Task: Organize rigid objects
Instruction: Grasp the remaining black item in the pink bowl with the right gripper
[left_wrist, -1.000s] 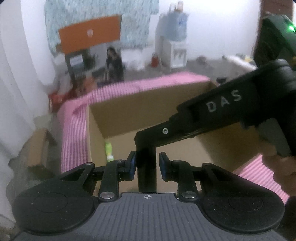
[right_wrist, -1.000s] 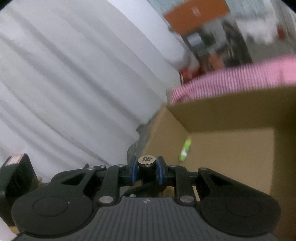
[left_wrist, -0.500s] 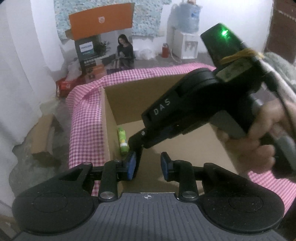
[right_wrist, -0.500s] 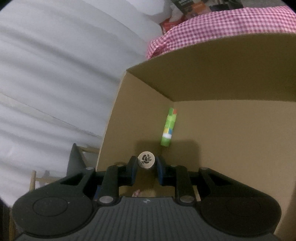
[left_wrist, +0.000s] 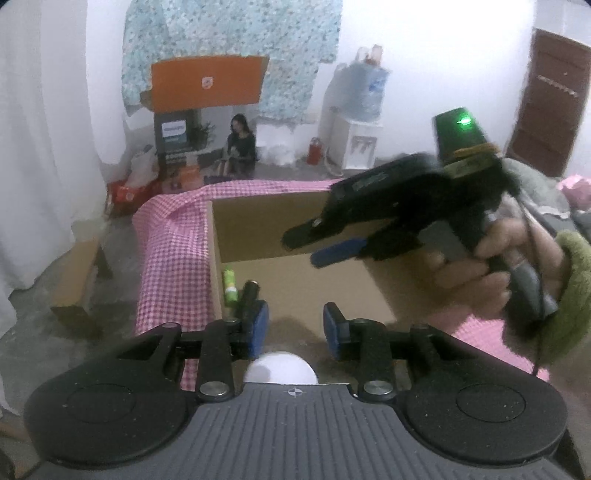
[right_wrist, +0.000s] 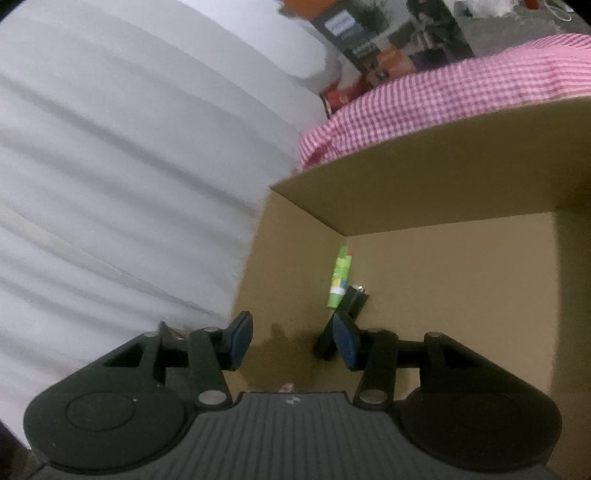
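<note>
Closest to my left camera, the left gripper (left_wrist: 295, 326) has its blue pads spread with nothing between them, and the jaws are opening. A white rounded thing (left_wrist: 280, 369) sits just below the gap – I can't tell what it is from this angle.

On the right camera, the right gripper (right_wrist: 291, 338) is also opening, its pads apart and empty above the floor of the cardboard box (right_wrist: 461, 295). Just past its right pad lies the black cylinder (right_wrist: 354, 301), on the box floor near the left wall. The green tube (right_wrist: 340, 282) lies right beside it, seemingly touching, a little farther in towards the corner.

From the left view, the right gripper hovers blurred over the box, held by a hand (left_wrist: 476, 273) in a green fuzzy sleeve (left_wrist: 569, 295). The box stands on a pink checked cloth (left_wrist: 170, 251) – beyond it, an orange carton (left_wrist: 208, 83) and a water dispenser (left_wrist: 356, 142) stand by the white wall.
</note>
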